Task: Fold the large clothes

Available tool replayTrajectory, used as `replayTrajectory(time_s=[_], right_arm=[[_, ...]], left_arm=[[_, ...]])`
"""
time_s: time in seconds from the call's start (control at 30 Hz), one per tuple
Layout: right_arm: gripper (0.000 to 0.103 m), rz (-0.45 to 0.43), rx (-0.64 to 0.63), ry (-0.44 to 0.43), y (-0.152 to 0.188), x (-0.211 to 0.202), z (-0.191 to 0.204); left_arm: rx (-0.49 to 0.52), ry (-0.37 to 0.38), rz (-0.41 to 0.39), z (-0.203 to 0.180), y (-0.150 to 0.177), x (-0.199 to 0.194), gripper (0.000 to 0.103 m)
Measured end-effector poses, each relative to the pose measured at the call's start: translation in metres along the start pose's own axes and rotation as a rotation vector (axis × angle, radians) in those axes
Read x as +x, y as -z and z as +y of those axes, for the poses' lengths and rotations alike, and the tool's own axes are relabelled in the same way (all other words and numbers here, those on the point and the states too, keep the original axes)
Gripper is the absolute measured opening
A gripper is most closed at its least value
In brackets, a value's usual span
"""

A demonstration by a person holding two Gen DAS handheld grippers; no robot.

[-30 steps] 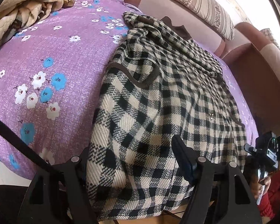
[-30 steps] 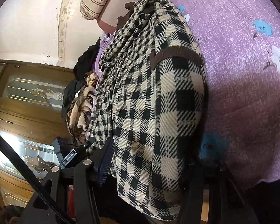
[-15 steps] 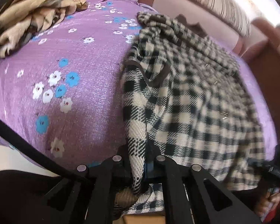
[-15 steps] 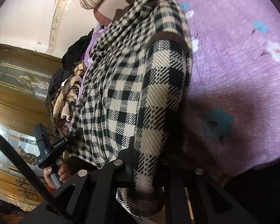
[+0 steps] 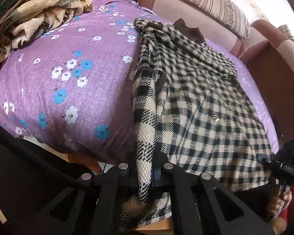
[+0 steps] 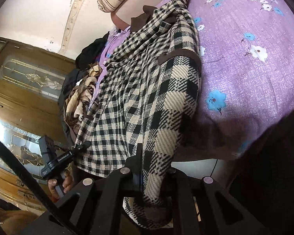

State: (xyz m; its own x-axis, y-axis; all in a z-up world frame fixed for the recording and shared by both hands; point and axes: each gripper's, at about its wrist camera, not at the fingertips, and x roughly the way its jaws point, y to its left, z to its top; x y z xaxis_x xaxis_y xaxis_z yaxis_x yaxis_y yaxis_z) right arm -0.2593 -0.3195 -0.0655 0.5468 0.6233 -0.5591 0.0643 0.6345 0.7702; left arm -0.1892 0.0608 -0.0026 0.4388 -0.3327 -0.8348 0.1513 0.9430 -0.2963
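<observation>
A black-and-cream checked coat [image 5: 196, 101] with brown trim lies lengthwise on the purple flowered bedspread [image 5: 72, 82], collar toward the headboard. My left gripper [image 5: 145, 172] is shut on the coat's near left hem corner, and the cloth is bunched between its jaws. In the right wrist view the same coat [image 6: 147, 90] hangs over the bed edge, and my right gripper [image 6: 152, 174] is shut on its other hem corner. Each gripper shows in the other's view, the right one [image 5: 284, 168] and the left one [image 6: 56, 160].
A crumpled beige-and-brown blanket [image 5: 39, 23] lies at the far left of the bed with dark clothes behind it. A striped bolster pillow [image 5: 209, 2] rests on the pink headboard [image 5: 274, 62]. A wooden glass-panelled wardrobe [image 6: 21, 90] stands beyond the bed.
Both grippers were open around the hem one second ago and have closed on it. The hem edges are now pulled up and bunched in the jaws.
</observation>
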Motion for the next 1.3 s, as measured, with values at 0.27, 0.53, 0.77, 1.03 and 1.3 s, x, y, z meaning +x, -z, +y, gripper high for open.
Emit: replayTrajectory(time_s=[0.27,0.53,0.77,1.03,1.3], right_arm=[[0.009,-0.041,-0.127,0.019,-0.074,-0.008,0.040],[0.009,-0.189,-0.148,0.195,-0.232,0.023,0.047],[0.011,-0.112,-0.007,0.367,-0.325,0.100,-0.004],[0.042,-0.205,0.201,0.148,-0.333,0.089,-0.037],[0.060,-0.269,0.300,0.049,-0.336,0.072,-0.032]], left_arm=[[0.018,0.081,-0.028,-0.017,-0.071,-0.005,0.006],[-0.098,0.039,-0.045,-0.024,-0.223,0.081,0.006],[-0.254,-0.011,0.038,-0.002,-0.297,0.172,0.008],[-0.316,0.165,0.000,0.007,-0.322,0.157,0.015],[-0.525,0.319,-0.117,0.025,-0.340,0.124,0.059]])
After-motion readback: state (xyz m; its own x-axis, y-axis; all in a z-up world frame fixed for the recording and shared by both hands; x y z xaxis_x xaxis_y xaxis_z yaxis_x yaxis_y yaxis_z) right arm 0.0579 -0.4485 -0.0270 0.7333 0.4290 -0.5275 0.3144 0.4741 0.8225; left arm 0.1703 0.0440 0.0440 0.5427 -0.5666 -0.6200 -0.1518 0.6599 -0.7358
